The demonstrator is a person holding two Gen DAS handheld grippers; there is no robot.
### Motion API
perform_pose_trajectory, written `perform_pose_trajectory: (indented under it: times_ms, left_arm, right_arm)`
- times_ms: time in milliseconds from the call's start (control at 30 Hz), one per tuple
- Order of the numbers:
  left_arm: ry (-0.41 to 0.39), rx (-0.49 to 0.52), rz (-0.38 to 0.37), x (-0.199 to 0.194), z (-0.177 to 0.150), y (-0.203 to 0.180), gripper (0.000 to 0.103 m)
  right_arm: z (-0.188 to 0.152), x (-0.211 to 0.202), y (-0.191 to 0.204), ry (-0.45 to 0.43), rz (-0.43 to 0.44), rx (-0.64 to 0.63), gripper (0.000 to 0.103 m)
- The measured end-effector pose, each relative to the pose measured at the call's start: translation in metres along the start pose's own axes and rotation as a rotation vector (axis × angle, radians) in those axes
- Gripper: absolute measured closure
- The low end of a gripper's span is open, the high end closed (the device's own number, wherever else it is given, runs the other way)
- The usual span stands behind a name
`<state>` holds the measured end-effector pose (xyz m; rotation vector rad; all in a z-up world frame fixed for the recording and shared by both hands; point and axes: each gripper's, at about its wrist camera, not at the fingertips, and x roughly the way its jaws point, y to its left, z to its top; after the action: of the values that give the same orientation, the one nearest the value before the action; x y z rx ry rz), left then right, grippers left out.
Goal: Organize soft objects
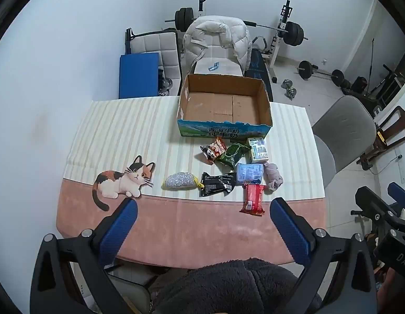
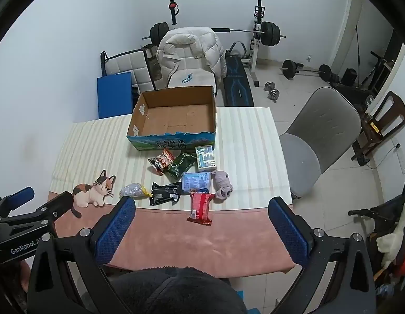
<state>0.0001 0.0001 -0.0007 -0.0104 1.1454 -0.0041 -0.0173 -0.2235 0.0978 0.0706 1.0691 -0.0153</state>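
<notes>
An empty open cardboard box (image 1: pixel 223 104) (image 2: pixel 173 115) stands at the table's far side. In front of it lies a cluster of soft packs: a red pack (image 1: pixel 252 198) (image 2: pixel 200 205), a black pack (image 1: pixel 216 183) (image 2: pixel 164 193), a blue pack (image 1: pixel 249 172) (image 2: pixel 195 180), a green pack (image 1: pixel 232 154) (image 2: pixel 180 166), a white tissue pack (image 1: pixel 258 149) (image 2: pixel 206 157), a grey sock (image 1: pixel 273 176) (image 2: pixel 222 184) and a silver scrubber (image 1: pixel 178 181) (image 2: pixel 133 190). My left gripper (image 1: pixel 203 205) and right gripper (image 2: pixel 201 204) are open and empty, held above the table's near edge.
A striped and pink cat-print mat (image 1: pixel 150 217) covers the table. A grey chair (image 2: pixel 322 130) stands to the right, a chair with a white jacket (image 1: pixel 215 41) behind the box. Weights and a bench lie on the floor beyond.
</notes>
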Motion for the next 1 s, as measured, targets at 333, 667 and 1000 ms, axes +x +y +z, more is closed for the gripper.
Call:
perform_pose_trajectory:
  times_ms: [333, 667, 1000]
  left_arm:
    - [-0.012, 0.0, 0.015, 0.001, -0.001, -0.003, 0.0]
    - [-0.016, -0.001, 0.007, -0.007, 0.006, -0.005, 0.0]
    - [-0.029, 0.003, 0.003, -0.015, 0.005, 0.002, 0.0]
  right_arm:
    - [0.0, -0.003, 0.0, -0.003, -0.001, 0.001, 0.0]
    - [-0.008, -0.012, 0.004, -0.029, -0.009, 0.005, 0.0]
    - [-0.005, -0.016, 0.01, -0.033, -0.031, -0.007, 0.0]
